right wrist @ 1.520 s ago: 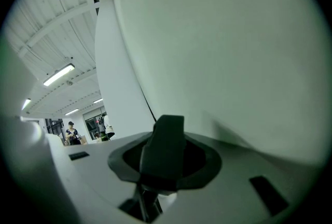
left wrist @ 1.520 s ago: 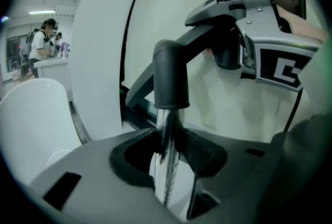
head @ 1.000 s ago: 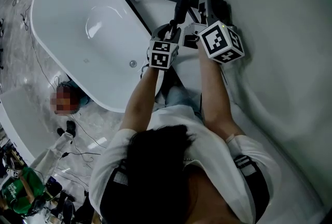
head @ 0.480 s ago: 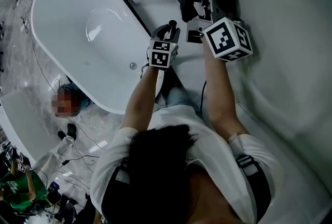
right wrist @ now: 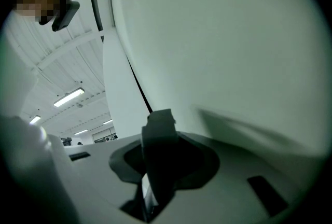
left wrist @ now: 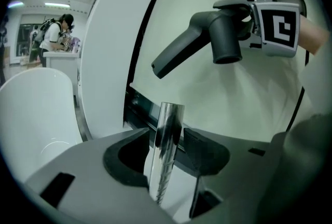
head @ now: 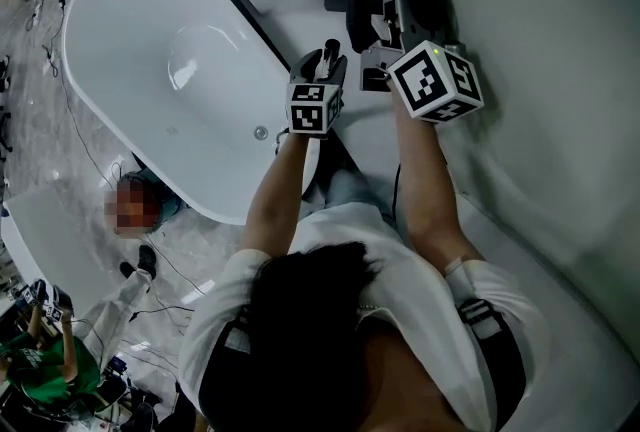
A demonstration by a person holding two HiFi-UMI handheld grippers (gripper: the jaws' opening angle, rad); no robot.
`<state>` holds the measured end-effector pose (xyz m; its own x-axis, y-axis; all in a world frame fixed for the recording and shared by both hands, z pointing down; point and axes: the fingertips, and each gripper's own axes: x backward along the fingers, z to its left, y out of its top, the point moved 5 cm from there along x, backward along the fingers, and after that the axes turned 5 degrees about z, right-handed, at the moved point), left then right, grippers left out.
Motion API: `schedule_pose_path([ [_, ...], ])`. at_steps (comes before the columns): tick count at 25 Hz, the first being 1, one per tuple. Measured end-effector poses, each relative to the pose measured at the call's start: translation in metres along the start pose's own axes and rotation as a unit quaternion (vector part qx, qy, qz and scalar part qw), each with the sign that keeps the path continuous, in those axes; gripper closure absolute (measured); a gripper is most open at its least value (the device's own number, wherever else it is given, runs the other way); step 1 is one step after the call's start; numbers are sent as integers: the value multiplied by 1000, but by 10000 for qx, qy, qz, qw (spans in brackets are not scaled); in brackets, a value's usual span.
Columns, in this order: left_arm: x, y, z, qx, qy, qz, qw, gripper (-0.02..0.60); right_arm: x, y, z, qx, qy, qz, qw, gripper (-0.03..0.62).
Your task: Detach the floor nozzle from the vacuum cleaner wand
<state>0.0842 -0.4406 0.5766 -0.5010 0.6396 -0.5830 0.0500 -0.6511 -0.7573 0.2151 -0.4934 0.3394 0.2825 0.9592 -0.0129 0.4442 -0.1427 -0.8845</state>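
Two grips, two different stories here. Left gripper [left wrist: 167, 137]: the jaws have just been opening and now stand apart. The shiny metal wand [left wrist: 165, 166] stands upright in the gap with a sliver of space on its right side, so it's let go, not pinched.

Right gripper [right wrist: 158, 158]: jaws clamped on a dark grey piece of the floor nozzle [right wrist: 158, 132], which fills the space between the pads.

Seen from the left gripper view, that nozzle sits in the upper right of the frame. Its dark angled neck pokes down toward the left and is well clear of the wand's open top end, so the two are apart. The right gripper's marker cube [left wrist: 279, 23] is just behind it at the far right.

In the head view both grippers sit near the top centre, with the left one lower and further left. A white bathtub [head: 150, 70] fills the upper left. A person with a backpack [left wrist: 54, 31] stands far back at the upper left of the left gripper view.
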Motion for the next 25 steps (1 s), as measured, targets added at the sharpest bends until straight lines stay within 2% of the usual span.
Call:
schedule_pose_path([
  [4,16,7,-4,-45,-72,-179,9998,361,12,1,3,7,-16,-3,10000,481],
  [10,47,1,0,180,-285,-366,9988,342,23,-2,7,99,-60,63,9999,481],
  [14,72,16,-5,145,-397,-767,9962,342,32,-10,11,156,-107,139,9997,481],
  [20,128,48,-9,384,-572,-1554,9854,344,58,-24,20,252,-230,284,9990,480],
  [25,168,64,-13,467,-643,-1828,9799,366,80,-24,31,381,-280,252,9986,482],
])
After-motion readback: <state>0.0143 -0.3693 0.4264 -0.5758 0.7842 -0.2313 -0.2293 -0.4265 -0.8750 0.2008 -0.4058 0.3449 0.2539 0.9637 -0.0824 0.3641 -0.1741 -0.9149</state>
